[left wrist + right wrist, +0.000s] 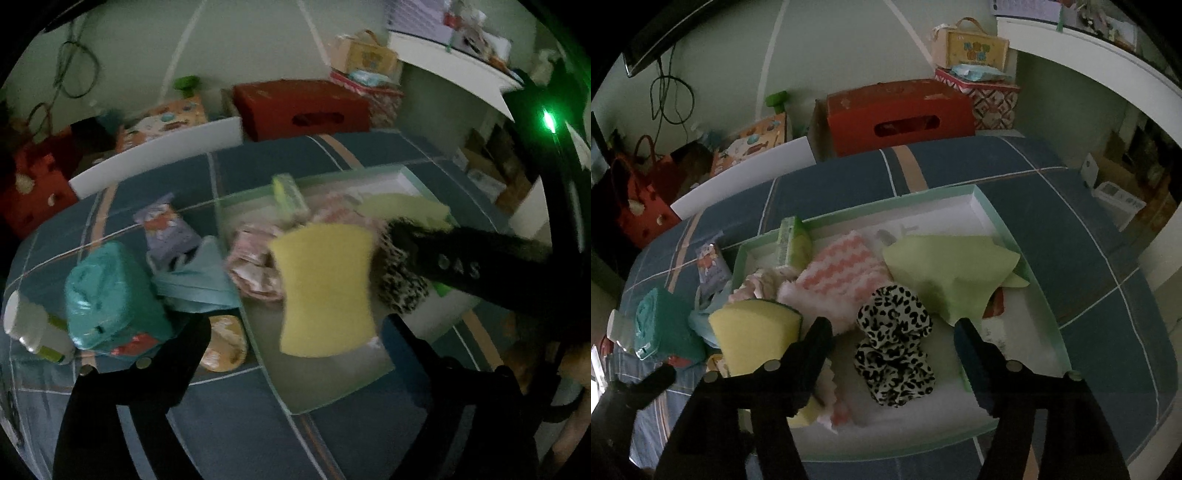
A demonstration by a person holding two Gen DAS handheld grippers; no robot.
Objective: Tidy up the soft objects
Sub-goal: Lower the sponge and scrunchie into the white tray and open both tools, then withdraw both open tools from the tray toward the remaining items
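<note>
Dim and underexposed in both views, with a greenish cast and no hard shadows. Strong fisheye bending throughout, straight edges bowed, corners blacked out by the lens rim. Left wrist view smeared by motion blur, worst on the yellow sponge [327, 291] and the tray [369, 384]; bright green lamp flare [549, 120] at right. Right wrist view sharper, leopard-print scrunchie [894, 347] crisp, slightly soft toward the edges.

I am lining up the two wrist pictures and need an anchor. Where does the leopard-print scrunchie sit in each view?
Left wrist view: leopard-print scrunchie is right of centre, beside the yellow sponge, partly hidden by the dark right gripper.
Right wrist view: it lies at lower centre in the tray, between the open jaws.
Shared landmark: the red box behind the bed.
</note>
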